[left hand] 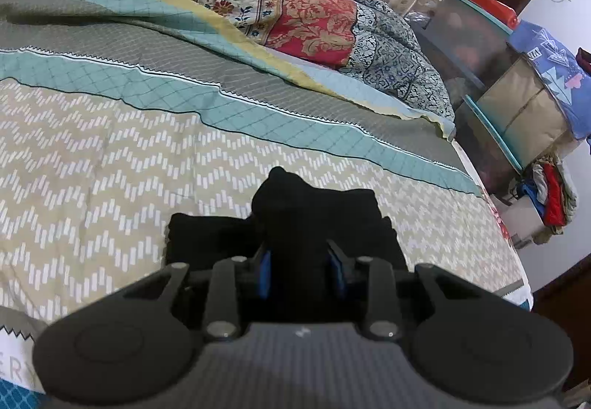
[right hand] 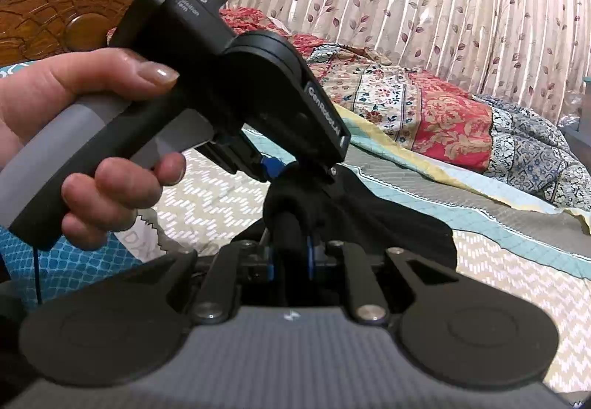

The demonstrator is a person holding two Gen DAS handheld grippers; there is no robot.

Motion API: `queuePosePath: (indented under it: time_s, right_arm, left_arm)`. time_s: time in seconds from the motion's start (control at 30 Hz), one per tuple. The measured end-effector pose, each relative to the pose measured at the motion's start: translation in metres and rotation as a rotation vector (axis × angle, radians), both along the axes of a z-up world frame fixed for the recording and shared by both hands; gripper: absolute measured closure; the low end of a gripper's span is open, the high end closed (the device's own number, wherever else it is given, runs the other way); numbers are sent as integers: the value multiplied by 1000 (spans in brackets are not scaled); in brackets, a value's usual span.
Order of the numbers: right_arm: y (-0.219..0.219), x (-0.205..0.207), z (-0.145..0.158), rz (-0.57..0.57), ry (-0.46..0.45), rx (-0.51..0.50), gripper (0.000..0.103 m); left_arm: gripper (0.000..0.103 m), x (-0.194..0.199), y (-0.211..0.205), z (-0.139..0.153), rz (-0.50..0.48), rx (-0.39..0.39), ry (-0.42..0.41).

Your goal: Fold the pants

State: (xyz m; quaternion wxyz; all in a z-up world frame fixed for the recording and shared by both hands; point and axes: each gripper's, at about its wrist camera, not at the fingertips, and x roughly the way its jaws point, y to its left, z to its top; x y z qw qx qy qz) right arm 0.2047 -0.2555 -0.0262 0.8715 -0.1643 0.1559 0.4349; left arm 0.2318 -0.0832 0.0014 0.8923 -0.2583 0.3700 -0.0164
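Black pants (left hand: 284, 220) lie bunched on a bed, on its chevron-patterned bedspread (left hand: 110, 158), near the side edge of the bed. Both grippers hold the same raised lump of the pants. The left gripper (left hand: 300, 254) has its blue-padded fingers pressed onto dark cloth, which humps up between them. Seen from the right wrist camera, the left gripper (right hand: 295, 169), gripped by the person's left hand (right hand: 92, 136), comes down onto the pants from above. The right gripper (right hand: 291, 254) is closed around a rolled ridge of the pants just beneath it.

To do this fold well, it seems best that both grippers travel together at one height, so the cloth stays taut between them, then lower it flat onto the rest of the pants before letting go. A loose pinch could let the dark fabric slip.

Beyond the pants, a teal band crosses the bedspread, and a red floral quilt (left hand: 295, 3) lies heaped farther off. Behind the quilt hangs a leaf-print curtain (right hand: 424, 3). A carved wooden headboard (right hand: 55, 3) stands past the pants. Beside the bed, past the pants, are storage boxes (left hand: 480, 51).
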Motion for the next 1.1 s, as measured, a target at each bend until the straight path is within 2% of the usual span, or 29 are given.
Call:
queuePosePath:
  time_s: [0.33, 0.7, 0.87, 0.97, 1.1]
  right_arm:
    - [18, -4, -3, 56, 11, -17, 85]
    - [27, -4, -13, 65, 71, -58, 85]
    - [34, -1, -24, 73, 110, -99, 85]
    - [39, -4, -33, 87, 123, -145, 79]
    - [36, -12, -28, 119, 103, -150, 71]
  left_arm:
    - [75, -13, 25, -10, 51, -48, 13]
    - [74, -13, 30, -30, 58, -56, 47]
    - [74, -10, 31, -48, 65, -40, 91]
    - [73, -11, 33, -60, 70, -50, 104]
    - [72, -11, 35, -61, 67, -53, 100]
